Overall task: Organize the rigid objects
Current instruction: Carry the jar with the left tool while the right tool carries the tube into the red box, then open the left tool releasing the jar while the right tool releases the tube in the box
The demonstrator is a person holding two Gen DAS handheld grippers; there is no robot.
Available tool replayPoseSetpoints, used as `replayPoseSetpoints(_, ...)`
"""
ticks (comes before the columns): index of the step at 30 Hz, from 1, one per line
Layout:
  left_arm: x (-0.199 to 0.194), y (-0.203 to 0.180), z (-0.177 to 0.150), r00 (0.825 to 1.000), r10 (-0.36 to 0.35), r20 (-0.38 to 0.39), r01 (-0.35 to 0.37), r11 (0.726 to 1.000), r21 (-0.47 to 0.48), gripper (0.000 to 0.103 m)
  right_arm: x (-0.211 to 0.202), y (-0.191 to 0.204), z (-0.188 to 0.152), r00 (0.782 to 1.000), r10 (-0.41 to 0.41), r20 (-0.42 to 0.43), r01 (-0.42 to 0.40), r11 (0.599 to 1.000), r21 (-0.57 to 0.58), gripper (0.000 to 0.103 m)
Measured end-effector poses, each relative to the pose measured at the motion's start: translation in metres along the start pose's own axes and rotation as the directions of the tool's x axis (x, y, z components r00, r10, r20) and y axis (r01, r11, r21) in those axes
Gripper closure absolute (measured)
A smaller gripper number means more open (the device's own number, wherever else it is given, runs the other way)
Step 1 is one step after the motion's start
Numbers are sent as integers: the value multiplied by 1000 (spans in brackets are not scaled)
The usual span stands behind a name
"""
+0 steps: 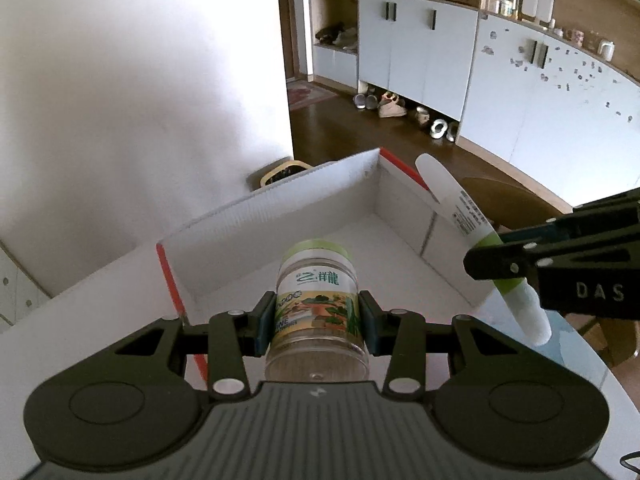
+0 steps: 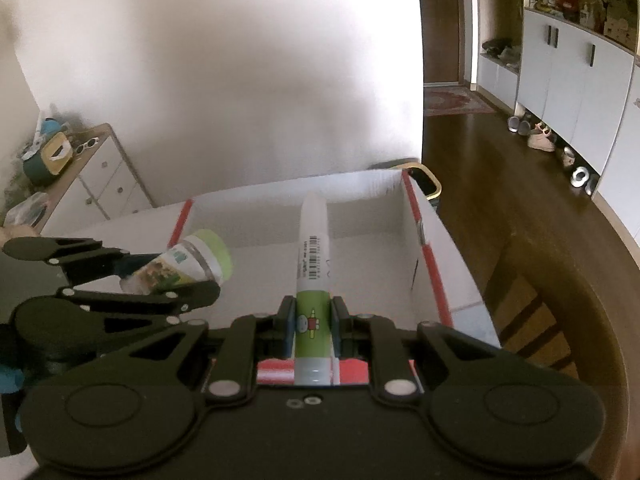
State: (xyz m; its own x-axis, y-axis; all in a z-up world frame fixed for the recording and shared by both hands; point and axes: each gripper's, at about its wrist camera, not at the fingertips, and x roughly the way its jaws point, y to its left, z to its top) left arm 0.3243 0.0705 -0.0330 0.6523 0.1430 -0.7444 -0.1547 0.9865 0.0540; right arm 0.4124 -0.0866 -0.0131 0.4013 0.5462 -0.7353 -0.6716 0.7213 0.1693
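Observation:
My left gripper [image 1: 316, 322] is shut on a clear plastic jar [image 1: 316, 300] with a green lid and a picture label, held over the near part of an open white cardboard box [image 1: 304, 200] with red edges. My right gripper [image 2: 313, 326] is shut on a long white tube [image 2: 313, 248] with a green band, pointing into the same box [image 2: 360, 200]. The tube [image 1: 460, 208] and right gripper [image 1: 500, 260] show at the right of the left wrist view. The jar [image 2: 188, 264] and left gripper [image 2: 160, 280] show at the left of the right wrist view.
The box sits on a white table [image 1: 100, 292]. A wooden chair [image 2: 532, 320] stands to the right of the table. A white wall [image 1: 140, 80] is behind the box. A bin [image 2: 428, 184] stands past the box. Cabinets [image 1: 420, 52] and shoes [image 1: 392, 106] line the far wall.

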Motion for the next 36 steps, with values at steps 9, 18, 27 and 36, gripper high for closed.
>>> replayPoseSetpoints(9,50,2,28,999,8,-39,-8,1000,14,61,56,-15,28,998,-19,-62,20,1000,18,86)
replayPoseSetpoints(18,104,7,33,990,22,-142,-23,1000,-3,61,107,-18,15,987,-37,-158,40,999,16,87)
replayPoseSetpoints(27,150,14,35,967,1,-253,-11,999,-38,61,137,-16,5,968,-61,-244,56,998,-29,87)
replayPoseSetpoints(36,178,12,32,946,-33,-322,22,999,-40,61,147,-15,0,953,-91,-289,88,996,-24,87)
